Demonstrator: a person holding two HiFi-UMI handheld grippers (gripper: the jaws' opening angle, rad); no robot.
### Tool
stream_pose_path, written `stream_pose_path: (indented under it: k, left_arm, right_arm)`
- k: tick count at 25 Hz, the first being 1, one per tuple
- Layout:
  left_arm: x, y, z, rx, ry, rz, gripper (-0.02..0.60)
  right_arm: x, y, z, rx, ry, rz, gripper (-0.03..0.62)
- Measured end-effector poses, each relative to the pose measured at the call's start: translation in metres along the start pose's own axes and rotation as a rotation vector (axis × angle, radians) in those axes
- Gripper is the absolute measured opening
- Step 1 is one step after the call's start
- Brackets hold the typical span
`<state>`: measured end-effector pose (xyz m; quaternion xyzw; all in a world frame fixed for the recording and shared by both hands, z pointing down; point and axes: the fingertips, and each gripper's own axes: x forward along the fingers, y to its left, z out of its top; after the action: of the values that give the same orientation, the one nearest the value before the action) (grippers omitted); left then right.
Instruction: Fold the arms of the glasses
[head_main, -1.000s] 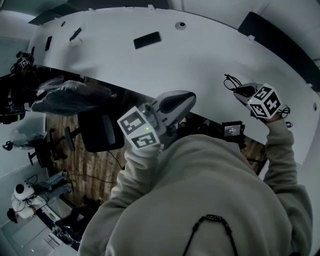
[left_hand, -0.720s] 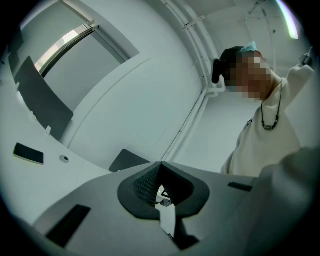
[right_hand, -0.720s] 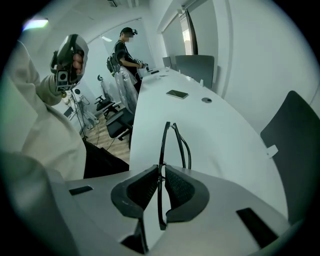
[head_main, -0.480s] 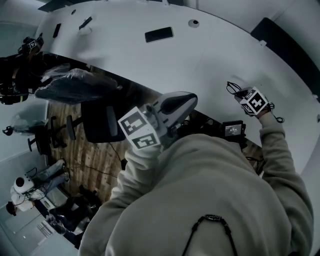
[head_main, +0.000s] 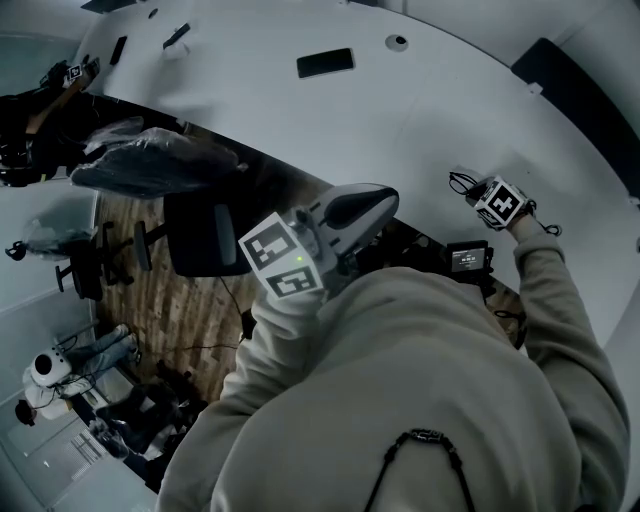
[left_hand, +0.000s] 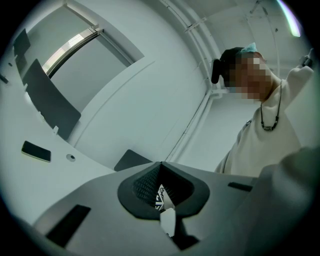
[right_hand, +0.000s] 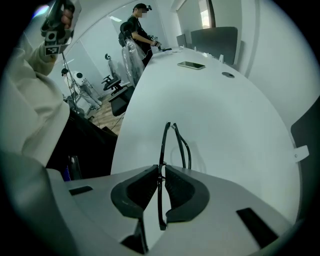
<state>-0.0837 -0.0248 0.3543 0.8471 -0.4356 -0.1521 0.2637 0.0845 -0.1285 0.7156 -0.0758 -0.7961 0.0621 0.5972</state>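
The glasses (right_hand: 168, 141) have a thin black frame and stand on edge between the pads of my right gripper (right_hand: 161, 170), which is shut on them. Their far end reaches down close over the white table (right_hand: 225, 125), where they cast a faint shadow; I cannot tell if they touch. In the head view the right gripper (head_main: 480, 192) sits low over the table at the right, with the glasses (head_main: 460, 181) poking out to its left. My left gripper (head_main: 352, 208) is raised in front of my chest, shut and empty. In the left gripper view its jaws (left_hand: 161, 167) point level toward a wall.
A black phone (head_main: 325, 62) and a round grommet (head_main: 397, 42) lie farther back on the table. A small black device with a screen (head_main: 468, 257) sits below the table edge. A black chair (head_main: 195, 240) stands at the left. Another person (right_hand: 140, 25) stands at the table's far end.
My right gripper has dropped from above the table down close to its surface, still holding the glasses. The left gripper has stayed in place.
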Motion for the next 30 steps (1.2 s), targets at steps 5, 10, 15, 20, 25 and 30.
stream_pose_path:
  k: [5,10,15,20,25,30]
  left_arm:
    - [-0.003,0.002,-0.001,-0.005,-0.001,0.007,0.005]
    - [-0.002,0.003,-0.001,-0.014,0.002,0.004,0.005]
    - [0.004,0.001,-0.003,-0.017,0.009,-0.018,0.005]
    - [0.015,-0.004,-0.003,-0.002,0.028,-0.061,0.005]
    - [0.03,-0.008,-0.001,0.021,0.057,-0.099,0.005]
    - [0.045,-0.01,-0.007,0.047,0.098,-0.137,0.005]
  right_arm:
    - [0.012,0.004,-0.004,-0.015,0.017,0.058,0.06]
    - [0.016,0.006,-0.01,-0.014,0.044,0.102,0.061]
    - [0.007,0.002,-0.006,0.032,-0.014,0.097,0.11]
    - [-0.024,-0.008,0.0,0.06,-0.096,0.02,0.115]
    - [-0.076,-0.01,0.01,0.139,-0.261,-0.064,0.115]
    - [-0.144,-0.006,0.029,0.275,-0.536,-0.125,0.096]
